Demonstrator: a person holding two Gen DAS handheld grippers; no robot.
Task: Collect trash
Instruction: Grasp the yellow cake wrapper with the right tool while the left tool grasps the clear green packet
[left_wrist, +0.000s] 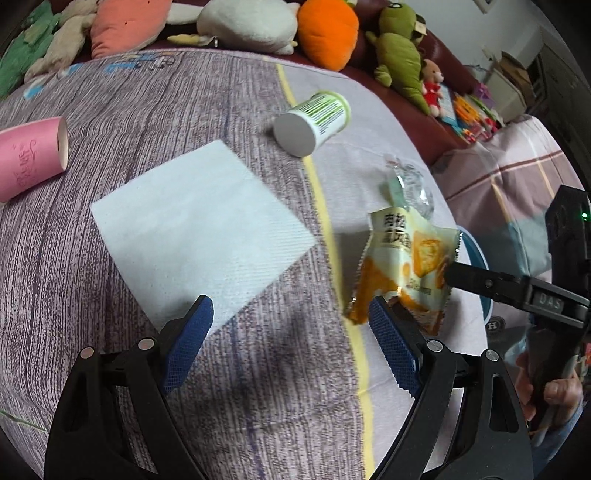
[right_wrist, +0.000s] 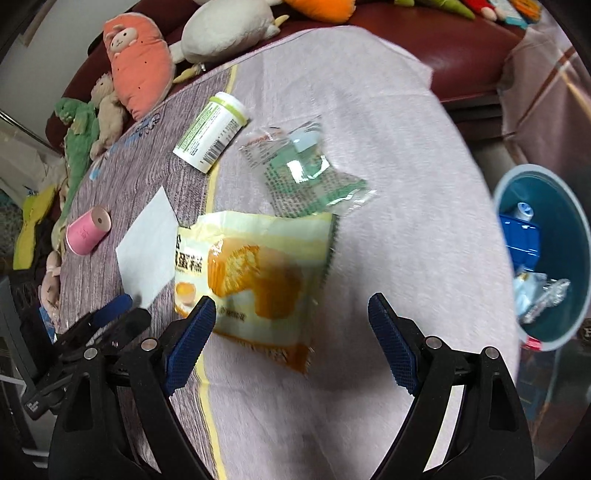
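Trash lies on a cloth-covered table. A yellow cake wrapper sits near its right edge, with a clear green wrapper beyond it. A white tissue, a green-and-white bottle on its side and a pink roll lie further left. My left gripper hangs open over the tissue's near corner. My right gripper is open above the cake wrapper's near edge, nothing between its fingers.
A teal bin with trash inside stands off the table's right edge. Plush toys line a dark red sofa behind the table. A hand holds the right gripper's handle.
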